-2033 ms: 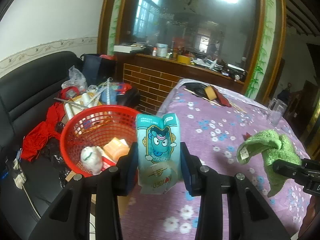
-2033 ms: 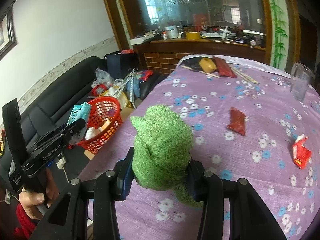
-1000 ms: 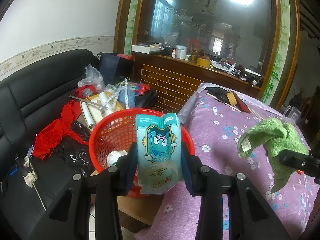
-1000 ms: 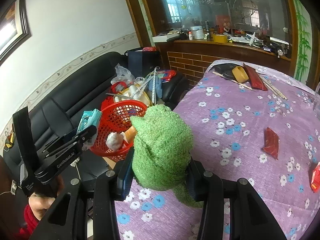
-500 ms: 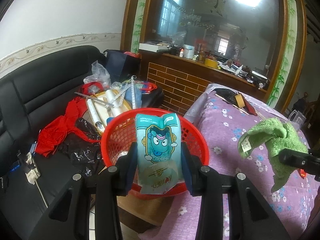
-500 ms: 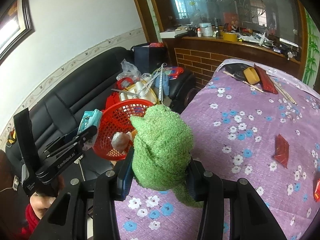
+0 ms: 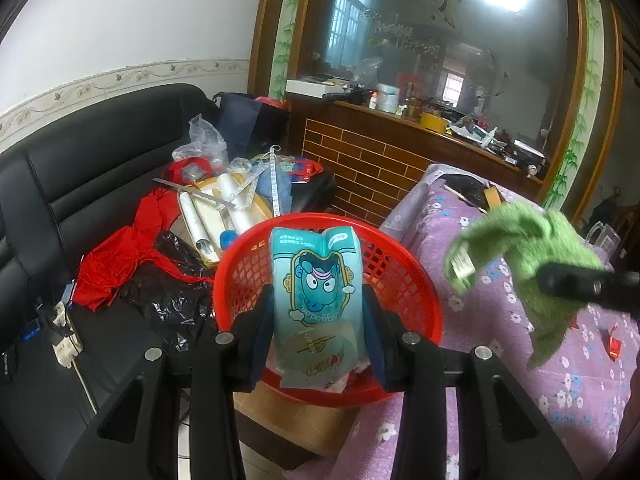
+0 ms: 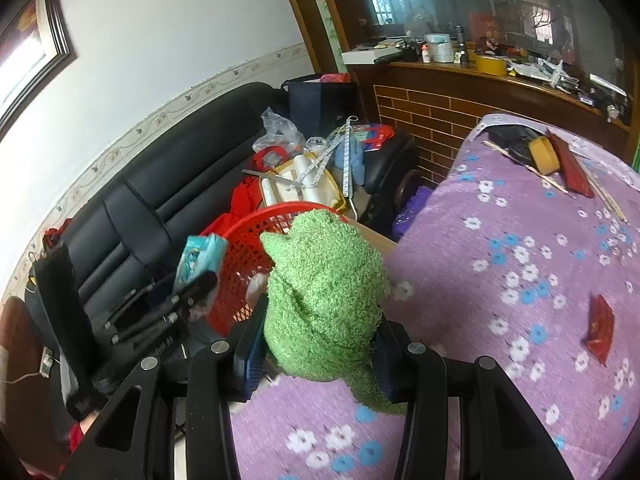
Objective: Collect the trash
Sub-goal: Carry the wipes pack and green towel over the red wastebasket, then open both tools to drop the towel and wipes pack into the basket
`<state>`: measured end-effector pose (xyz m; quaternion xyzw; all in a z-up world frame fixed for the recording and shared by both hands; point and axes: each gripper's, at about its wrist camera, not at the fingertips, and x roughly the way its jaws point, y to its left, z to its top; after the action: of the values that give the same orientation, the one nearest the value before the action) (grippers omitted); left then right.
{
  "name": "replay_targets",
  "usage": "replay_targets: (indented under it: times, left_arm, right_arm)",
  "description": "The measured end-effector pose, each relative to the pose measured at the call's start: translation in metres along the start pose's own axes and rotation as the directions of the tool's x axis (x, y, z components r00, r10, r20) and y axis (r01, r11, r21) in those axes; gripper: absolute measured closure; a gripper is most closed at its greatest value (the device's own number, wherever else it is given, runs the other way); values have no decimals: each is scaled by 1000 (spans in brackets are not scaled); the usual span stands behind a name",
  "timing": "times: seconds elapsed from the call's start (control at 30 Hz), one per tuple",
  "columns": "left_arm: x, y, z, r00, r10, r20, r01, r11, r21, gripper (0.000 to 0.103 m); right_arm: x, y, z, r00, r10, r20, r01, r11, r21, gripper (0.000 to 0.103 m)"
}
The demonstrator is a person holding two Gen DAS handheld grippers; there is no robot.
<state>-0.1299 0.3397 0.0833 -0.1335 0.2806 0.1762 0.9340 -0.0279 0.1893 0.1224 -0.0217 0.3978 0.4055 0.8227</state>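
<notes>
My left gripper (image 7: 318, 324) is shut on a teal snack pouch (image 7: 316, 296) with a cartoon face, held upright over the red mesh basket (image 7: 404, 280). The same pouch (image 8: 198, 258) and left gripper (image 8: 200, 284) show at the left of the right wrist view, by the basket (image 8: 248, 240). My right gripper (image 8: 320, 344) is shut on a fluffy green cloth (image 8: 324, 300) at the table's near left edge. In the left wrist view that cloth (image 7: 540, 248) hangs to the right of the basket, over the purple flowered tablecloth (image 7: 500, 320). Some trash lies in the basket, mostly hidden.
The basket rests on a cardboard box (image 7: 288, 420) beside the table. A black sofa (image 7: 80, 160) behind it is heaped with red cloth (image 7: 116, 264), bags and rolls. Red wrappers (image 8: 600, 324) lie on the tablecloth (image 8: 520, 260). A brick counter (image 7: 380, 168) stands behind.
Both grippers have moved left toward the basket; it now sits directly under the pouch. The green cloth has come nearer the basket. Both grips are unchanged.
</notes>
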Motion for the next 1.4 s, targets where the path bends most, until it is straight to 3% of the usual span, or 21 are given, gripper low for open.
replay_targets:
  times: [0.53, 1.3, 1.4]
  left_arm:
    - [28, 11, 7, 999, 24, -30, -24, 1000, -16, 63]
    - [41, 11, 8, 999, 6, -47, -7, 1000, -21, 61]
    - [42, 12, 9, 999, 5, -49, -6, 1000, -23, 54]
  right_arm:
    - [79, 18, 51, 996, 86, -39, -85, 996, 38, 52]
    - [127, 3, 57, 991, 107, -78, -98, 989, 107, 51]
    - [129, 3, 58, 991, 107, -83, -99, 990, 100, 48]
